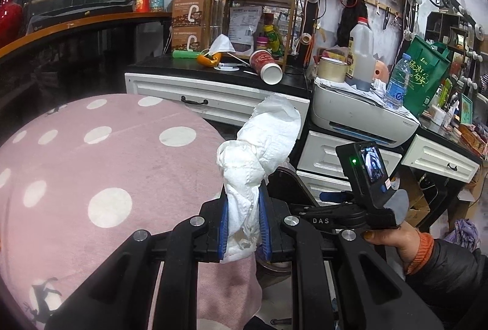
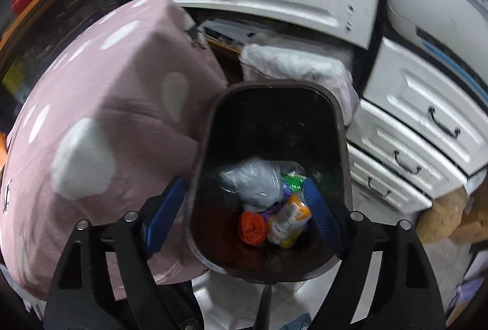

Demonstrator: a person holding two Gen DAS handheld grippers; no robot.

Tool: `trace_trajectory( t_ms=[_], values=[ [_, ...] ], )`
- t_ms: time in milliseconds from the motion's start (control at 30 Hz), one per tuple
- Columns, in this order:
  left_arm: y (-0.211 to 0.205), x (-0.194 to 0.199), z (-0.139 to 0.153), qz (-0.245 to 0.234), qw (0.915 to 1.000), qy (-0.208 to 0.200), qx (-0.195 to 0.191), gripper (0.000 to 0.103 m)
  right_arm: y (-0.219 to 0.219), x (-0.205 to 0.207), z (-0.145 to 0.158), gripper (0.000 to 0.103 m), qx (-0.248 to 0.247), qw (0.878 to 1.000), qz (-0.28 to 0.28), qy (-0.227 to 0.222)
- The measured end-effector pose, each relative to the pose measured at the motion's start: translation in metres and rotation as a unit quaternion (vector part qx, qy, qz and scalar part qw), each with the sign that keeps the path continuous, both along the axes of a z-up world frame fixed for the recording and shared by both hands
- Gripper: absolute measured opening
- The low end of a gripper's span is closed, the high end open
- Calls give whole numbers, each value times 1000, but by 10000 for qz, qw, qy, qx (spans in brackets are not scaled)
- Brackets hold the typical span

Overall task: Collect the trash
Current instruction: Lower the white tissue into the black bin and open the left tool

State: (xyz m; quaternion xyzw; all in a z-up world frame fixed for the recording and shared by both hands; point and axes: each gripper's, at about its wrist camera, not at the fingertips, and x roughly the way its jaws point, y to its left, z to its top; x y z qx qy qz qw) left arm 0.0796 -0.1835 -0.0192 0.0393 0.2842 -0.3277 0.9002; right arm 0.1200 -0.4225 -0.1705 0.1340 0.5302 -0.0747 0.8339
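Note:
My left gripper (image 1: 244, 195) is shut on a crumpled white paper towel (image 1: 265, 141), which sticks up past the blue pads over the edge of a pink spotted cover (image 1: 91, 162). In the right wrist view my right gripper (image 2: 244, 186) stands open, pointing down into a dark trash bin (image 2: 213, 104). One finger (image 2: 164, 214) is outside the bin's left wall, the other inside it, with nothing gripped. The bin holds a grey plastic bag (image 2: 253, 180), an orange net ball (image 2: 251, 227), a white and yellow bottle (image 2: 289, 220) and a green wrapper (image 2: 292, 180).
On the black counter lie a toppled red paper cup (image 1: 265, 66), a face mask (image 1: 221, 44) and orange peel (image 1: 209, 58). A white printer (image 1: 360, 113) stands to the right. White drawers (image 2: 411, 128) flank the bin, the pink cover (image 2: 106, 116) presses on its left.

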Motion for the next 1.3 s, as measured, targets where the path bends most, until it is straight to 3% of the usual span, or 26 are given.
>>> trace_trajectory(
  t_ms=[167,567,1233,1300],
  values=[
    [-9,-2,-5,-138,9998,121,24,17,-13,-11,9,82,131,9994,-307,-132],
    [-56,-4,-17,-703,9965,415,159,17,-29,-29,62,87,-211,9935,-705,-865],
    [-119,30,-73,-862,9872,1016,878,17,-60,-41,69,87,-45,9891,-1070,-1006],
    [-122,33,-76,-848,9867,1073,875,22,-61,-41,70,87,-68,9888,-1085,-1024]
  ],
)
